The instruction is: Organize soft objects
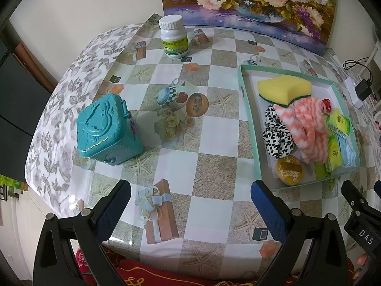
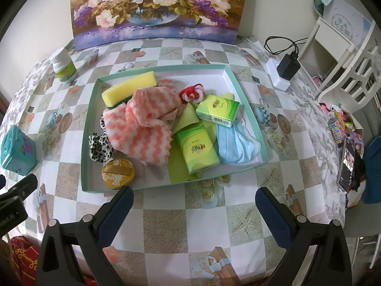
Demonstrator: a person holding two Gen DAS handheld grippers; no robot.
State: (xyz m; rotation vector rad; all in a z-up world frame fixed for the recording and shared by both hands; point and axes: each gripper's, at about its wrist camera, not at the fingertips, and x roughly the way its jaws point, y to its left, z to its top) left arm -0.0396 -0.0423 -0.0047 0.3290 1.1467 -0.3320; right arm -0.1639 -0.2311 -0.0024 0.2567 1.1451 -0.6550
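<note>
The tray [image 2: 91, 109] holds everything: a yellow sponge [image 2: 129, 90] at the back, a pink-and-white zigzag cloth [image 2: 145, 124] bunched mid-tray, a spotted scrunchie [image 2: 100, 146] at its left, a red-white scrunchie [image 2: 191, 93], two green tissue packs [image 2: 197, 149] – one leaning – and a crumpled blue mask [image 2: 238, 146] on the right.

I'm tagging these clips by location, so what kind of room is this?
Most likely a home living or dining area: a table with a patterned vinyl tablecloth, a floral painting propped against the wall, and a white chair beside it.
</note>
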